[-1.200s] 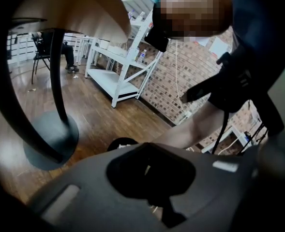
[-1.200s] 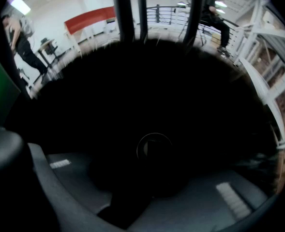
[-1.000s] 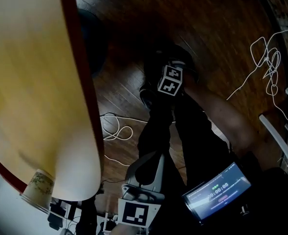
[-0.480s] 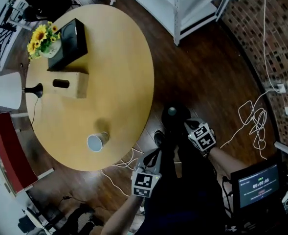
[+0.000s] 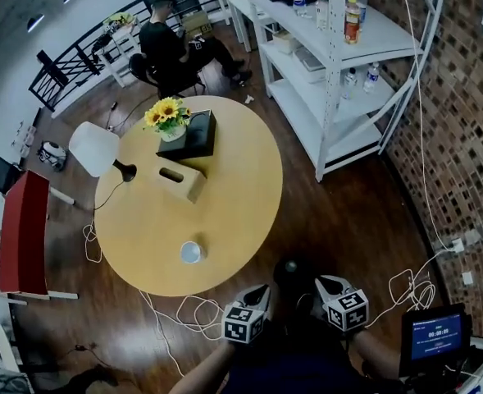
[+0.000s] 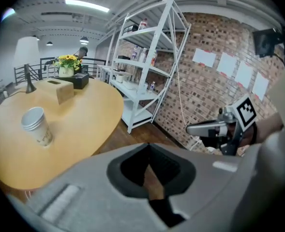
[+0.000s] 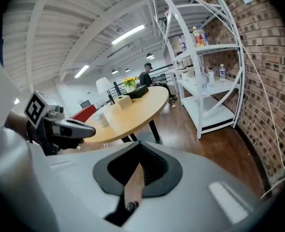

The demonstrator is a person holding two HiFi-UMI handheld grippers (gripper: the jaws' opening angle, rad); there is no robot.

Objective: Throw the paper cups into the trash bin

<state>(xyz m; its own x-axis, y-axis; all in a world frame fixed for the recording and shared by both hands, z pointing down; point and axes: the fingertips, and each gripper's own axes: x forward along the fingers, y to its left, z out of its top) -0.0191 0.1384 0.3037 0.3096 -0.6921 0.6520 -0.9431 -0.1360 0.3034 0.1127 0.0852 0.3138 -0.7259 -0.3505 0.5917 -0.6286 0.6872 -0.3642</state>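
One paper cup (image 5: 191, 252) stands upright on the round yellow bench (image 5: 233, 208), near its rim at the 6 o'clock side in the head view, with nothing touching it. Both grippers hang off the bench over the wooden floor (image 5: 356, 220), well apart from the cup. The left gripper (image 5: 260, 290) has the cup at about its 10 o'clock. Its fingers are brought together, with only a thin wedge of floor showing behind them and nothing held. The right gripper (image 5: 321, 284) sits at the left one's 3 o'clock, its fingers likewise closed on nothing.

Further up the bench, toward 12 o'clock, are a wooden tissue box (image 5: 178, 179), a black box (image 5: 193, 134) and a pot of sunflowers (image 5: 166, 113). A white lamp (image 5: 93, 148) stands at 10 o'clock. White shelving (image 5: 339, 97) lines the brick wall at 2 o'clock, and loose cable (image 5: 193, 310) lies on the floor below the bench.
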